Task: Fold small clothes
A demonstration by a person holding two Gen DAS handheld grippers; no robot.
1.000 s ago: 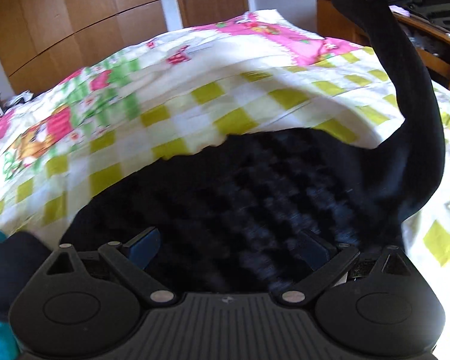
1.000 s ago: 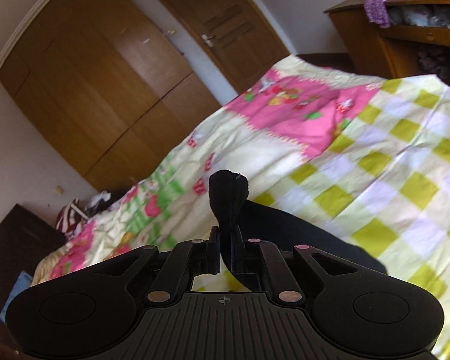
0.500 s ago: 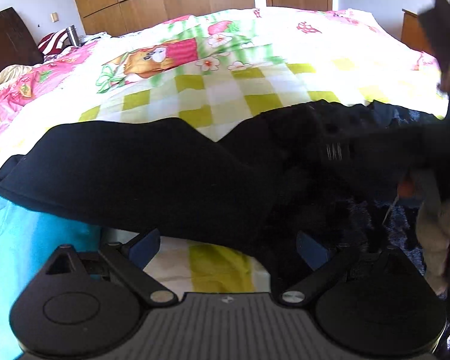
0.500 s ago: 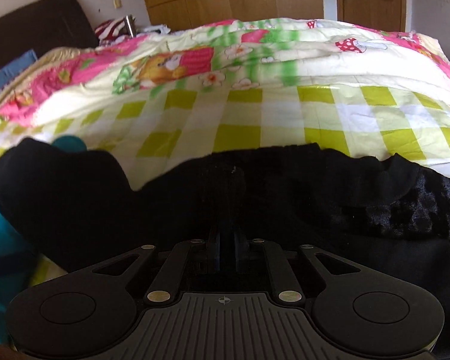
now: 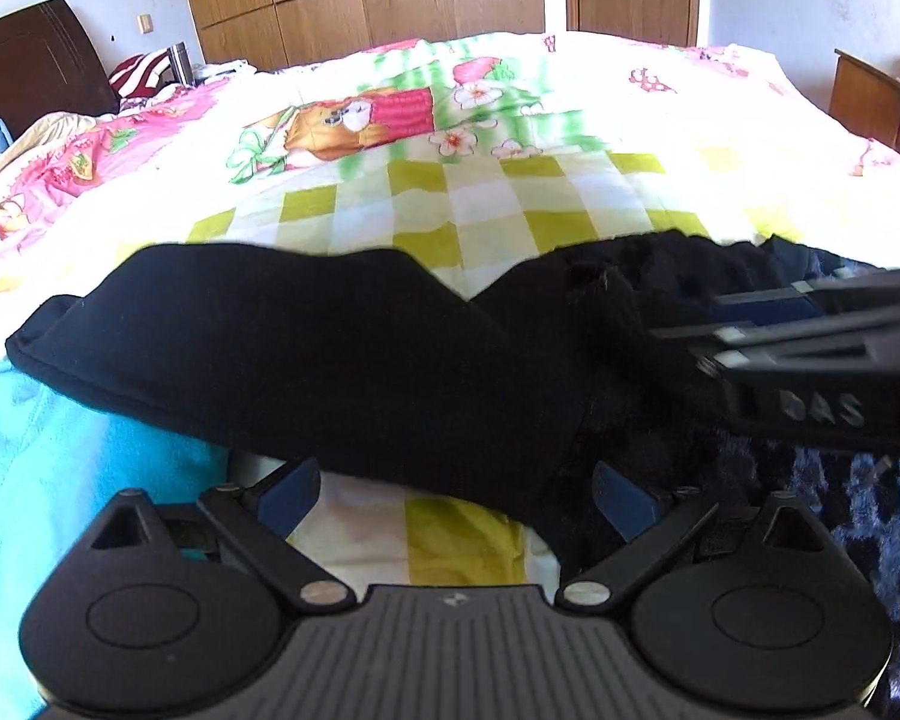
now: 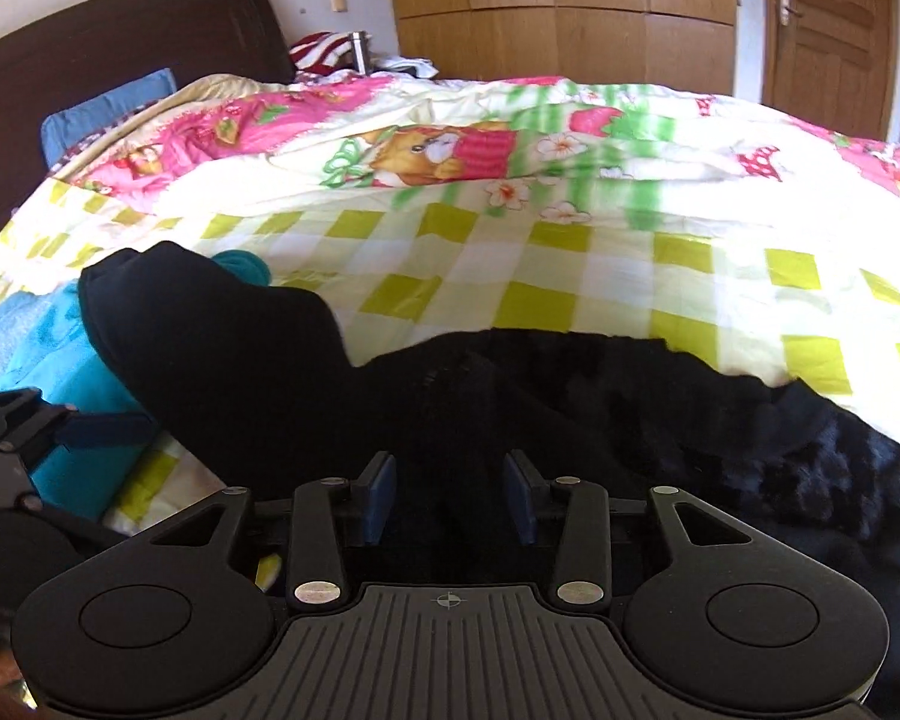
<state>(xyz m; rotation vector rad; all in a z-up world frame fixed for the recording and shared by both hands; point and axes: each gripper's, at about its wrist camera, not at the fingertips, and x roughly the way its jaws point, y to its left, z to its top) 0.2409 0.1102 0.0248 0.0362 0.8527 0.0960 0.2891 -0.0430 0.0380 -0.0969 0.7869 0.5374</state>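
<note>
Garment: black garment (image 5: 306,354) lies flat across the quilt (image 5: 480,204), one leg-like part running out to 9 o'clock in the left view, its end lapping the teal cloth (image 5: 60,480); probably spread this way so a fold line can be picked
Left tongs: left gripper (image 5: 450,495) wide open, holding nothing; blue pads sit at the garment's near hem, likely placed to take that edge
Right tongs: right gripper (image 6: 450,495) partly open, black cloth between the pads; no squeeze visible, so it reads as freed, though contact is hard to judge black on black
Left view only: right gripper entering from 3 o'clock above the fuzzy right half; dark patterned cloth (image 5: 840,516) at 4 o'clock
Right view only: left gripper at 9 o'clock over teal cloth; headboard (image 6: 120,48) at 11 o'clock; blue pillow (image 6: 108,108)
Next: judged, one gripper takes the 9 o'clock end and carries it over
</note>
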